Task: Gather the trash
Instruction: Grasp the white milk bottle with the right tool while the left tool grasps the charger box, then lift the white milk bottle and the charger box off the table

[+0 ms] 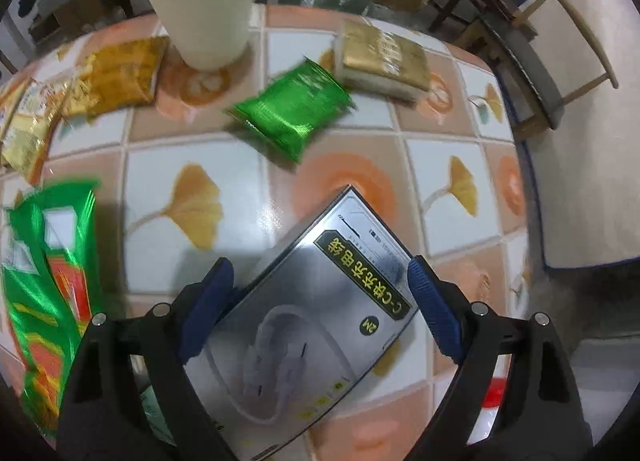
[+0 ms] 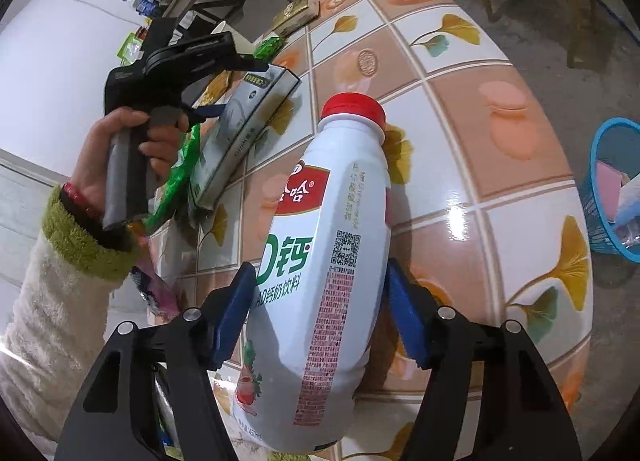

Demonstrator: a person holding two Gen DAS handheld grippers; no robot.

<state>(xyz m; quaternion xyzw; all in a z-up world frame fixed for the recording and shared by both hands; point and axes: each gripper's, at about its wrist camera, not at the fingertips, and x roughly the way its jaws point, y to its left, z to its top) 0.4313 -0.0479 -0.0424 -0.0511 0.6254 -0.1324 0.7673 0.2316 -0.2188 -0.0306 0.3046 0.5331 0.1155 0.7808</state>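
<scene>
Both grippers are on trash: the right gripper (image 2: 318, 313) has its blue pads pressed on a white milk bottle (image 2: 320, 261) lying on the tiled table (image 2: 500, 165), and the left gripper (image 1: 320, 301) straddles a silver cable box (image 1: 308, 321) beside that bottle, though I cannot tell whether its pads bite. Grasping looks underway; next, I judge, lift and carry toward the blue basket (image 2: 600, 197) beyond the bottle.
</scene>
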